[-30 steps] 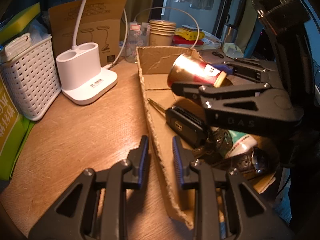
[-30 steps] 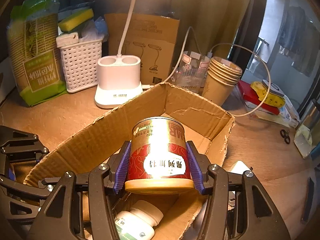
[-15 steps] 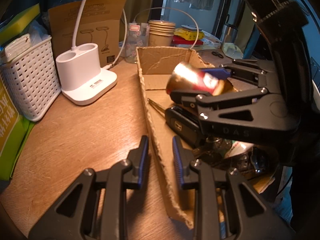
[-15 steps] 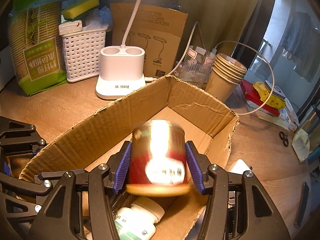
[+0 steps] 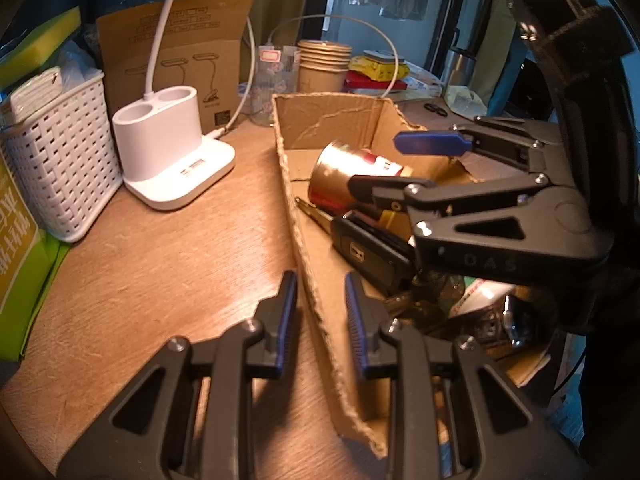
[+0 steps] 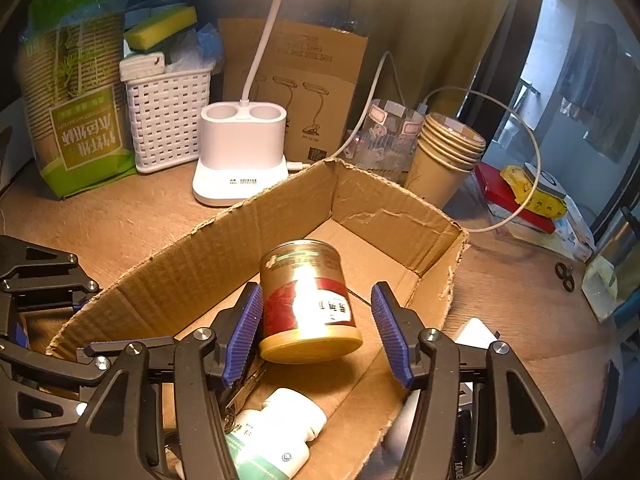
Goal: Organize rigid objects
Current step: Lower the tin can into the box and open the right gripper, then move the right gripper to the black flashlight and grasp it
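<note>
Only rightward: white bottle beneath gold can in box.

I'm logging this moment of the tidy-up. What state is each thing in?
Gold and red metal can: tilted inside the box, released.
Brown cardboard box: open-topped, edges torn.
Right claw: opening, pads off the can.
Left claw: shut on the box's side wall.
White pill bottle: lying down in the box.
Stack of paper cups: upright, nested.
</note>
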Available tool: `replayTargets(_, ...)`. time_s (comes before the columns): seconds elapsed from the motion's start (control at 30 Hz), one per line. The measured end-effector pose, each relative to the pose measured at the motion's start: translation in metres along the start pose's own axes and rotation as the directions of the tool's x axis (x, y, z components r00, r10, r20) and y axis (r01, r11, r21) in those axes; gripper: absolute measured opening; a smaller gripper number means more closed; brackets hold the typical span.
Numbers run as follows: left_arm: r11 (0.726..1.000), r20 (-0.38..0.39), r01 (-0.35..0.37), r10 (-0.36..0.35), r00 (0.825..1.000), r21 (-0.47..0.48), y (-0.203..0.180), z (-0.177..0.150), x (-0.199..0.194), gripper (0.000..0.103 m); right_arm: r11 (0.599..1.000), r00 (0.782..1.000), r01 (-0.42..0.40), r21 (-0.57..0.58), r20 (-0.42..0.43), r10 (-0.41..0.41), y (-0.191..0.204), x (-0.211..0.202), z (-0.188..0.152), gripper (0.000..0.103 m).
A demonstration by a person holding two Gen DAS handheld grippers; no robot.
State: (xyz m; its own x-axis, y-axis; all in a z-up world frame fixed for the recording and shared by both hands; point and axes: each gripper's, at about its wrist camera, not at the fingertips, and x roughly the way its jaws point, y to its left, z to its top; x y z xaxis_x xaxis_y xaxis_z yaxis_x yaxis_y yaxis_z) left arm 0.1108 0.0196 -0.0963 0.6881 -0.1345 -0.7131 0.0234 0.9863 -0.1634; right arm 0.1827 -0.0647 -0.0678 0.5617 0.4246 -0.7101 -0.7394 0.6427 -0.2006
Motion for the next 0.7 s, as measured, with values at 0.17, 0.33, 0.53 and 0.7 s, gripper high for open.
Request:
replayTargets(0.17, 1.0, 0.0, 0.0, 0.0, 1.0, 0.0, 0.0, 0.0, 0.0, 0.026, 1.0, 1.0, -0.001, 0.023, 0.024, 0.0, -0.003, -0.011, -0.002, 0.063)
replayTargets(0.33, 1.0, 0.0, 0.0, 0.0, 1.0, 0.0, 0.0, 0.0, 0.0, 0.026, 1.0, 0.999, 0.007, 0.026, 0.035, -0.008, -0.004, -0.019, -0.003, 0.063)
replayTargets(0.53, 1.0, 0.0, 0.0, 0.0, 1.0, 0.001, 0.0, 0.0, 0.0, 0.026, 0.999, 0.998, 0.022, 0.047, 0.053, -0.025, -0.011, -0.031, -0.007, 0.063)
replayTargets(0.7, 1.0, 0.0, 0.0, 0.0, 1.0, 0.001, 0.0, 0.0, 0.0, 0.026, 0.996, 0.996, 0.041, 0.074, 0.072, -0.046, -0.019, -0.044, -0.012, 0.063)
